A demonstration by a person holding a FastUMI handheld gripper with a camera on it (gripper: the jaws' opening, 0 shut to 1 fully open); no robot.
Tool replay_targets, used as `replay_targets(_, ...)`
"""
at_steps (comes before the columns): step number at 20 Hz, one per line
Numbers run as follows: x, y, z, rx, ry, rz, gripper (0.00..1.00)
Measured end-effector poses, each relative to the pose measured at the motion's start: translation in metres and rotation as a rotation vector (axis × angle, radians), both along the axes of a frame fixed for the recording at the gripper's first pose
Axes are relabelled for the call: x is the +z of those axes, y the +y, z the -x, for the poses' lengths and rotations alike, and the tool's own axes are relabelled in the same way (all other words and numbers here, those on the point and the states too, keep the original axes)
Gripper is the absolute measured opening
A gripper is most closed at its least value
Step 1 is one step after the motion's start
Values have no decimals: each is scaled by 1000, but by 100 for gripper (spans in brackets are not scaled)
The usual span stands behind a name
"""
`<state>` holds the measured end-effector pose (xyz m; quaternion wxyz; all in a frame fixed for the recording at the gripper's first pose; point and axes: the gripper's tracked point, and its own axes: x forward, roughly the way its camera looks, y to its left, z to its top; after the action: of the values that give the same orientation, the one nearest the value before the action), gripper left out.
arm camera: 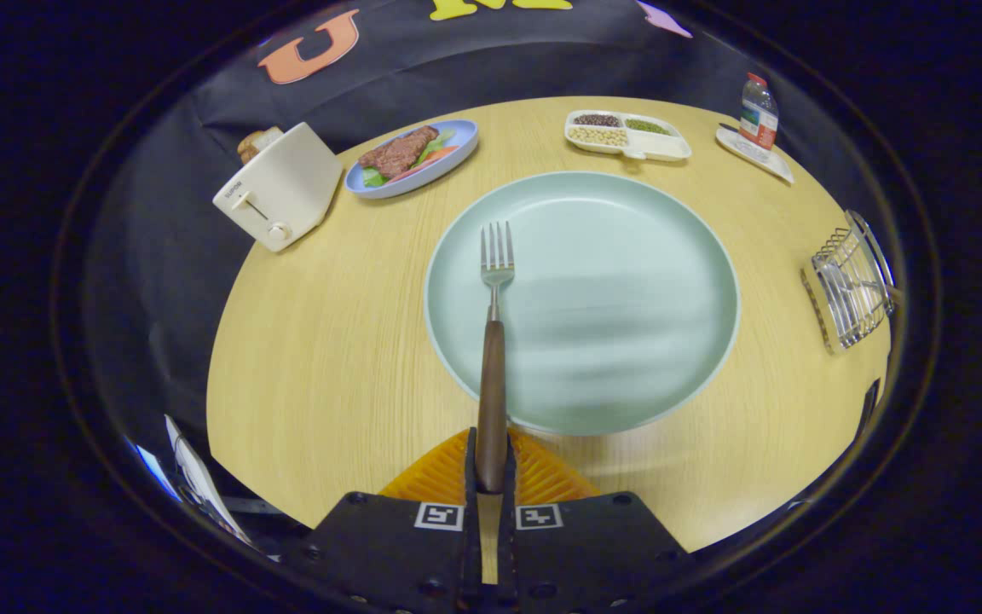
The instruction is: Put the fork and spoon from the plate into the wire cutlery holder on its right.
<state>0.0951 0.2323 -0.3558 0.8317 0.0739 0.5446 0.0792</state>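
— Fork (495,290): one, and the jaws of the gripper (491,465) are pinching its dark wooden handle from both sides, low in the middle of the frame. The handle runs straight up from them and the four metal tines sit over the left part of the plate (627,256).

— How many plates?

— One big pale green one in the centre, nothing lying on it. Whether the tines touch it or hang above, I cannot tell. A blurred grey smear crosses its lower half.

— And the holder?

— One wire cutlery holder (849,290) at the right of the frame, well apart from the plate, close to the bench edge. What is inside it I cannot make out.

— The rest?

— One cream toaster (282,192) at upper left with bread in its slot, one blue plate of meat and greens (413,158) just right of it, one white divided dish (627,136) with beans and seeds at upper middle, one small bottle (758,111) on a white tray (755,155) at upper right.

— Surface?

— A round, light wood bench (329,358); black cloth wall behind it.

— Room to move?

— Bare wood lies left of the plate, and between plate and holder. The objects ring the far rim.
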Motion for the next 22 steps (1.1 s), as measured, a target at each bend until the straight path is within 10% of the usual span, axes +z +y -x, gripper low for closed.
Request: replay_targets(22,63,-40,7,0,-211,-55,1)
